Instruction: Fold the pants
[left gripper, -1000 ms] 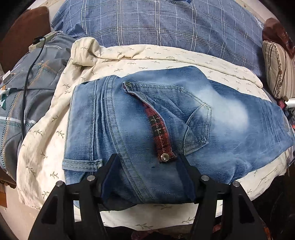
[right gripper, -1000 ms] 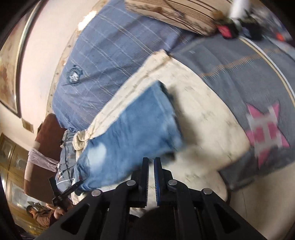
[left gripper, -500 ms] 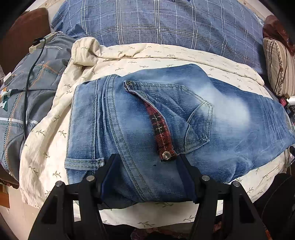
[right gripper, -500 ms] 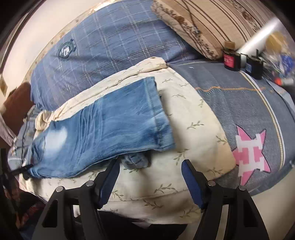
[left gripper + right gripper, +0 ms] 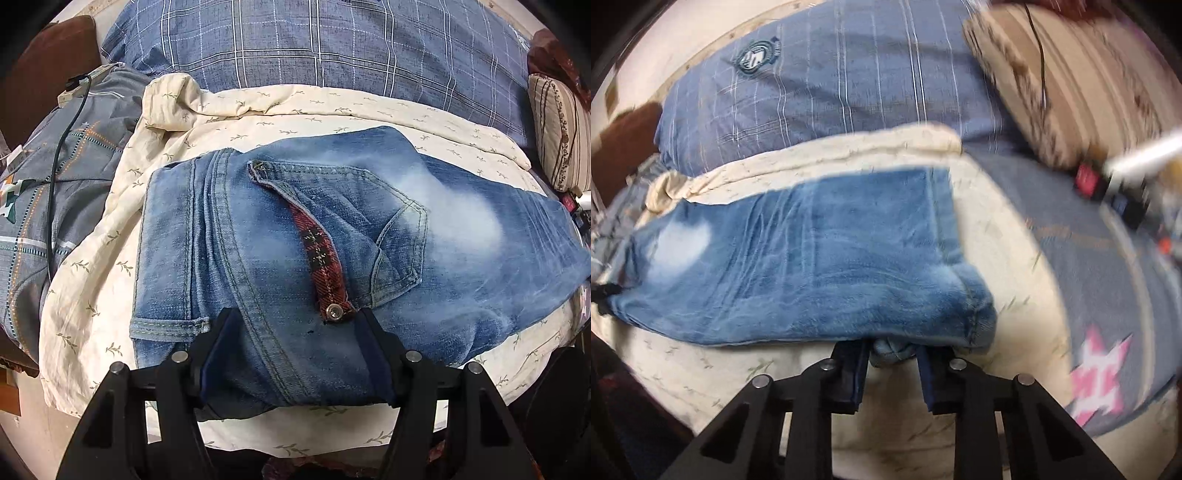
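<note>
Blue jeans (image 5: 332, 221) lie folded lengthwise on a cream leaf-print sheet (image 5: 258, 122), back pocket and red plaid flap (image 5: 321, 254) facing up. My left gripper (image 5: 295, 325) holds the near edge at the waist end, and thick denim fills the wide gap between its pads. In the blurred right wrist view the legs (image 5: 812, 258) stretch left. My right gripper (image 5: 892, 347) is at the near corner of the leg hem. Its jaws are closing, and a small bunch of hem denim between them touches both pads.
A blue plaid pillow (image 5: 314, 44) lies behind the sheet and a striped cushion (image 5: 557, 129) at the right. A grey patterned quilt (image 5: 74, 166) with a black cable (image 5: 55, 166) is at the left. Small bottles (image 5: 1108, 192) stand on the quilt (image 5: 1089, 240) past the hem.
The right gripper rolled upright, opened wide, moved up to the hem corner and narrowed onto a bunch of denim. The left gripper and the waist end stayed put.
</note>
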The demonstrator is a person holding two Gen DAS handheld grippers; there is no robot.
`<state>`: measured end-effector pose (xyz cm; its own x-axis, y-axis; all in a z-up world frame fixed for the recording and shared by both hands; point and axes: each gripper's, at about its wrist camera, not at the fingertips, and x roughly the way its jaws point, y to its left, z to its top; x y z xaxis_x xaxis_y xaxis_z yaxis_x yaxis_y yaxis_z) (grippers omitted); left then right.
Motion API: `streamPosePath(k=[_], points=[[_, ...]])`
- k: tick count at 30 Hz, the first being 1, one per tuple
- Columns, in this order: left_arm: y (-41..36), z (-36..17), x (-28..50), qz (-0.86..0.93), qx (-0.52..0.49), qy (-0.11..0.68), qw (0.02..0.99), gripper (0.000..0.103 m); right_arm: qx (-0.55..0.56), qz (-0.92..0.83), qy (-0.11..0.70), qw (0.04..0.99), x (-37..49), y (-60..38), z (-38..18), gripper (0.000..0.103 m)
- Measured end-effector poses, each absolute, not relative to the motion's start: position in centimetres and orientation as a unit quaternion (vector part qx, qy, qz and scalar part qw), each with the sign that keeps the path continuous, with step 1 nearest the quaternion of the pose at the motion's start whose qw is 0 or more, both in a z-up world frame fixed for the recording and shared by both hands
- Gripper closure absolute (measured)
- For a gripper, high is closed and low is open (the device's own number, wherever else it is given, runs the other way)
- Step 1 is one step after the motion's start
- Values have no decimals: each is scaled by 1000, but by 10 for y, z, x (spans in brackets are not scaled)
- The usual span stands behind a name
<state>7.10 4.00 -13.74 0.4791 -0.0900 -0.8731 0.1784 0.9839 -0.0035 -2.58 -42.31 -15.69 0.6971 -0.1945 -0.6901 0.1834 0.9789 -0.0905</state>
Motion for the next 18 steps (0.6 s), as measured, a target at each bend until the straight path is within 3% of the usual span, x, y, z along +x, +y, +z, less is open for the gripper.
streamPosePath(k=[4, 8, 12, 18], points=[[40, -138, 71, -77, 44, 503, 860, 36, -101, -144, 321, 931, -36, -413, -128, 82], [41, -138, 70, -79, 42, 502, 860, 36, -161, -133, 381, 900, -35, -409, -157, 82], [41, -138, 71, -80, 42, 504, 859, 36, -92, -151, 431, 885, -59, -443, -176, 77], [39, -137, 71, -76, 44, 503, 860, 35, 94, -147, 384, 906, -99, -514, -134, 77]])
